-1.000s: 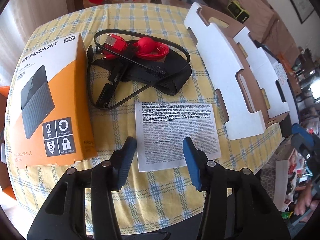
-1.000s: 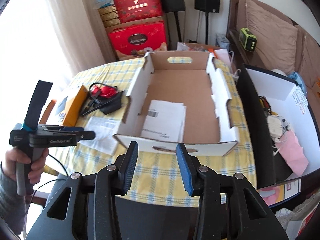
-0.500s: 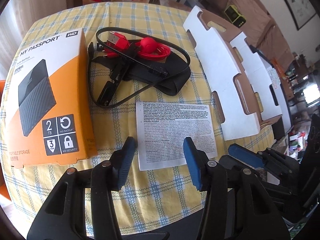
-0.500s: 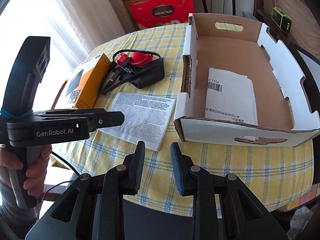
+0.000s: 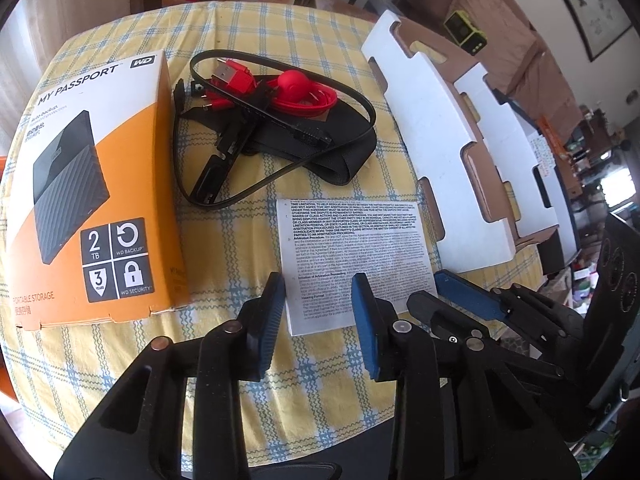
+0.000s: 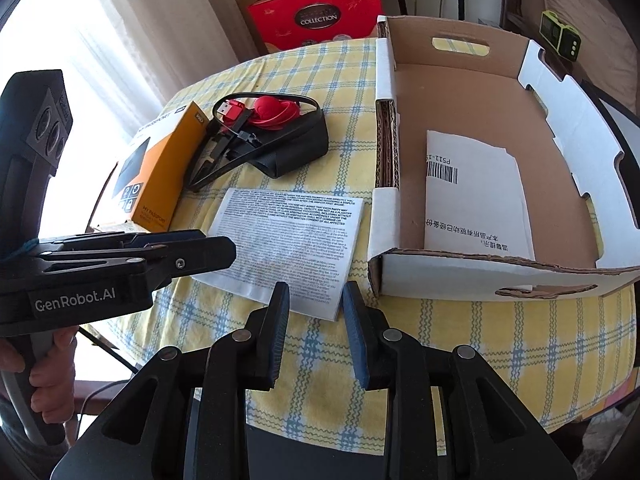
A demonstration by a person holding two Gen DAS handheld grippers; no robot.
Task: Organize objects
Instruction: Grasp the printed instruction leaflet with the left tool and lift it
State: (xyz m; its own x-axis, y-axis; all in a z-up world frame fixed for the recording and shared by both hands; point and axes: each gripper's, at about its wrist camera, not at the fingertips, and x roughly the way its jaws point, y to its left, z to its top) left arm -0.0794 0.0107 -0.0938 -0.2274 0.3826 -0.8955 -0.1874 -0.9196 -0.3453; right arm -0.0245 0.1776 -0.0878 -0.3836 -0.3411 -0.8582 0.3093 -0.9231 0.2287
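Observation:
A printed paper sheet [image 5: 356, 256] [image 6: 292, 240] lies flat on the yellow checked tablecloth. My left gripper [image 5: 318, 296] is open, hovering over the sheet's near left corner. My right gripper [image 6: 314, 300] is open, its fingertips at the sheet's near edge, and it shows at the right in the left wrist view [image 5: 464, 292]. An orange and white hard drive box [image 5: 96, 200] [image 6: 160, 176] lies to the left. A black pouch with black and red cables [image 5: 276, 120] [image 6: 264, 136] lies behind the sheet. An open cardboard box [image 6: 492, 168] [image 5: 440, 136] with a paper [image 6: 476, 196] inside stands at the right.
The round table [image 6: 440, 332] ends just below my grippers. Red gift boxes [image 6: 316, 16] stand behind the table. A sofa with a small yellow-green device [image 6: 560, 38] is at the far right. The left gripper's body [image 6: 100, 272] fills the left of the right wrist view.
My right gripper has moved left and down toward the printed sheet, entering the left wrist view. The left gripper has shifted only slightly. Both stay open.

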